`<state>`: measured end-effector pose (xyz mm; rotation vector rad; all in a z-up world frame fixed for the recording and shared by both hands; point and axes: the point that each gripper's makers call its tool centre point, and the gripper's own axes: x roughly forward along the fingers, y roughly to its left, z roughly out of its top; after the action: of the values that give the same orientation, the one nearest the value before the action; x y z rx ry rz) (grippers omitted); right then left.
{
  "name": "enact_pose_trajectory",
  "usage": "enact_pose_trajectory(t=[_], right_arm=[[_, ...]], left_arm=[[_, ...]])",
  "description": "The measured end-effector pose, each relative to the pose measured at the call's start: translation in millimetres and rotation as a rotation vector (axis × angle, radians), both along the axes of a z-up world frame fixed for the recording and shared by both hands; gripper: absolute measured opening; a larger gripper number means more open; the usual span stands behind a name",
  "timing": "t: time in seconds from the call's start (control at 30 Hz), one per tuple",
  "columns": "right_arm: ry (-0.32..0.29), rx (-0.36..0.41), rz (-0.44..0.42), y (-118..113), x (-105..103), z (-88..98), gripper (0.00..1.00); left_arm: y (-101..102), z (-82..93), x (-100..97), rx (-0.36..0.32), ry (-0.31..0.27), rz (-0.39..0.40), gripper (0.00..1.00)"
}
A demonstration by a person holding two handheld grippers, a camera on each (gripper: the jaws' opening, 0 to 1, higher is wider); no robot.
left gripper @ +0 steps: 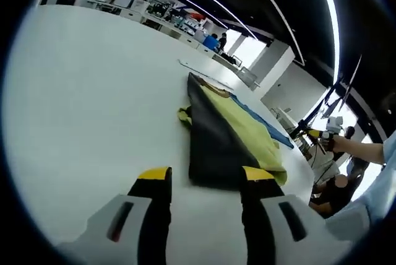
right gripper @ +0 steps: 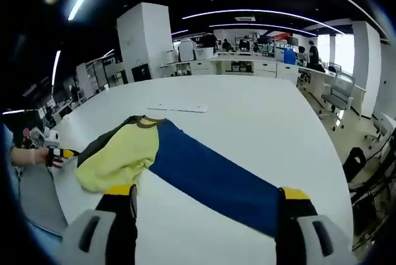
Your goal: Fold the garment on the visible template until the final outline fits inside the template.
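Presently, the garment (right gripper: 185,166), a yellow, blue and dark colour-block top, lay on the white table (right gripper: 260,116), bunched at the yellow end with the blue part stretched out long. Judged: folding partly begun, much left. Left gripper (left gripper: 204,181) hung released, jaws apart just short of the dark hem. Right gripper (right gripper: 207,200) likewise spread, straddling the blue part, grasping nothing. No template outline could be made out; a flat pale strip (right gripper: 176,108) lay beyond the collar, identity unclear.
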<state>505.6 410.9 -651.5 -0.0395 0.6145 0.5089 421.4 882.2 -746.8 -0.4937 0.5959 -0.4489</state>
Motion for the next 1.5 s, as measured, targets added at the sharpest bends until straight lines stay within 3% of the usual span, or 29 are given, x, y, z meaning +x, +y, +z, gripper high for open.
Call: enact_pose_trajectory(t=[0.3,0.47,0.87,1.17,1.33,1.5], right_arm=[[-0.057,0.078,0.004,17.0,-17.1,7.5,0.91],[-0.083,0.107,-0.029,18.0,-24.6,8.5,0.90],[-0.059,0.095,-0.027,26.9,-50.8,7.2,0.89],[-0.058,0.084,-0.048,21.4,-49.9,10.7,0.88],[-0.052,0.086,-0.039,26.6,-48.7,6.5,0.88],[-0.047,0.092,-0.028,31.6,-48.8,3.5,0.88]], left_arm=[[2.1,-7.2,1.5,-0.021,0.050,-0.021,0.26],[3.4,-8.1,4.0,-0.030,0.060,-0.029,0.24],[-2.4,-5.4,7.5,-0.098,0.053,-0.012,0.13],[-2.4,-2.6,6.5,-0.121,0.055,-0.014,0.08],[-4.1,3.3,6.2,-0.140,0.056,-0.012,0.00],[-7.6,10.4,6.6,-0.142,0.052,-0.019,0.00]])
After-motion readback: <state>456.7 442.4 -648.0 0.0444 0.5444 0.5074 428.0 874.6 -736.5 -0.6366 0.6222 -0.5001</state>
